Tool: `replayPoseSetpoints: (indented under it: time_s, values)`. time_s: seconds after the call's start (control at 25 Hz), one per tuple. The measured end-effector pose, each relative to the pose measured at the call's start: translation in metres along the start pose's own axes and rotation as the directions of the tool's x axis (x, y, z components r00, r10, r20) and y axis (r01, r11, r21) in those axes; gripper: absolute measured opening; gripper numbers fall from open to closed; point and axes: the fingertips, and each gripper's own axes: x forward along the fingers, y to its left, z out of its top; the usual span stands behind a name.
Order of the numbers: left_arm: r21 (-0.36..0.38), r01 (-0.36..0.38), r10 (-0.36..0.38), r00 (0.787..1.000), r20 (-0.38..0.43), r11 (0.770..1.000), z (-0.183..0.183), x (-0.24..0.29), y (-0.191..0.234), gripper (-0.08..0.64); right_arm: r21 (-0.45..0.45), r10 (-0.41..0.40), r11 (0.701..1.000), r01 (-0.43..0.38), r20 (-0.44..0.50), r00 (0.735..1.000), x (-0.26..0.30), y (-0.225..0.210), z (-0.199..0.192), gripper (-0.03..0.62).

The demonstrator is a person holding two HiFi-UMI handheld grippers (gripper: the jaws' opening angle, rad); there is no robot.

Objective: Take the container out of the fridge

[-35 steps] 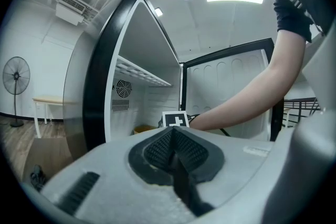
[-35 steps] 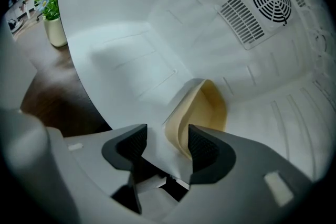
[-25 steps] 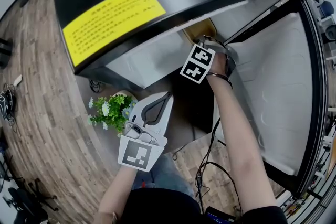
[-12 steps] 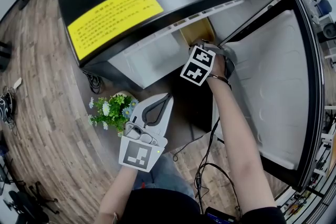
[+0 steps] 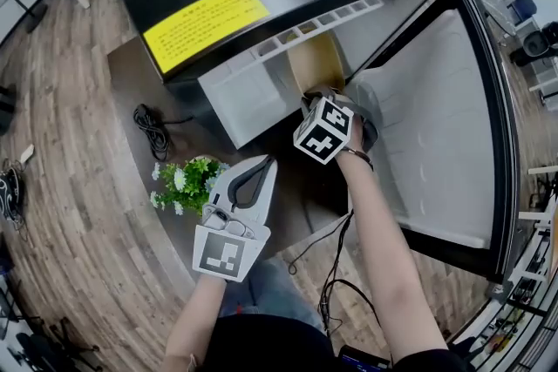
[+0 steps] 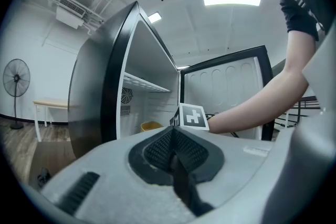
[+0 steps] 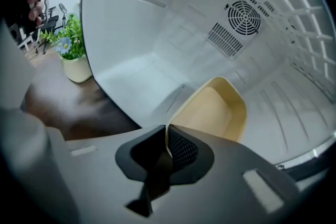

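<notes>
A shallow pale-yellow container [image 5: 316, 65] lies on the white floor of the open fridge [image 5: 253, 91], partly past the front edge. My right gripper [image 5: 317, 98] points steeply down at its near end. In the right gripper view its jaws [image 7: 167, 132] have just been closing and now pinch the container's [image 7: 215, 107] thin near rim. My left gripper [image 5: 270, 161] hangs in front of the fridge, level, shut with nothing in it; in its own view the left gripper's [image 6: 172, 132] pads meet.
The fridge has a black top with a yellow label [image 5: 205, 26], and its door [image 5: 436, 126] stands open to the right. A potted plant [image 5: 187, 183] sits below the fridge on a dark stand. A coiled cable [image 5: 155, 131] lies nearby. A wire shelf [image 7: 294, 23] spans the fridge above the container.
The right gripper has drawn back towards the fridge's front edge with the container's rim in it, and more of the container now shows. The left gripper has stayed put.
</notes>
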Motion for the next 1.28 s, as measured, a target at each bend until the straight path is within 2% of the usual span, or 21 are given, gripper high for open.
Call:
replayPoseSetpoints:
  time_s: [0.2,0.4,0.56,0.68,0.8,1.0,1.28]
  values:
    - [0.014,0.0,0.0,1.0,0.02,1.0,0.012,-0.013,0.0,0.006,0.098,-0.039,0.995,0.032,0.07,0.997,-0.034,0.015,0.006,0.029]
    - [0.033,0.0,-0.001,0.999,0.036,0.999,0.024,-0.029,0.001,0.006,0.209,-0.09,0.976,0.055,0.159,0.983,-0.075,0.033,0.017,0.029]
    - [0.059,0.008,-0.012,0.998,0.059,0.998,0.038,-0.035,0.0,0.006,0.29,-0.146,0.954,0.075,0.232,0.962,-0.111,0.042,0.025,0.029]
    - [0.079,0.015,-0.021,0.996,0.083,0.997,0.048,-0.039,-0.001,0.006,0.366,-0.208,0.926,0.088,0.301,0.931,-0.139,0.046,0.031,0.029]
    - [0.09,0.014,-0.023,0.995,0.097,0.996,0.055,-0.045,-0.005,0.006,0.457,-0.274,0.886,0.077,0.382,0.883,-0.172,0.051,0.036,0.029]
    - [0.101,0.016,-0.028,0.993,0.116,0.995,0.065,-0.047,-0.004,0.006,0.578,-0.4,0.815,0.051,0.495,0.771,-0.221,0.051,0.044,0.028]
    - [0.136,0.004,-0.017,0.995,0.097,0.991,0.069,-0.051,0.005,0.006,0.648,-0.505,0.761,-0.03,0.621,0.599,-0.279,0.056,0.044,0.029]
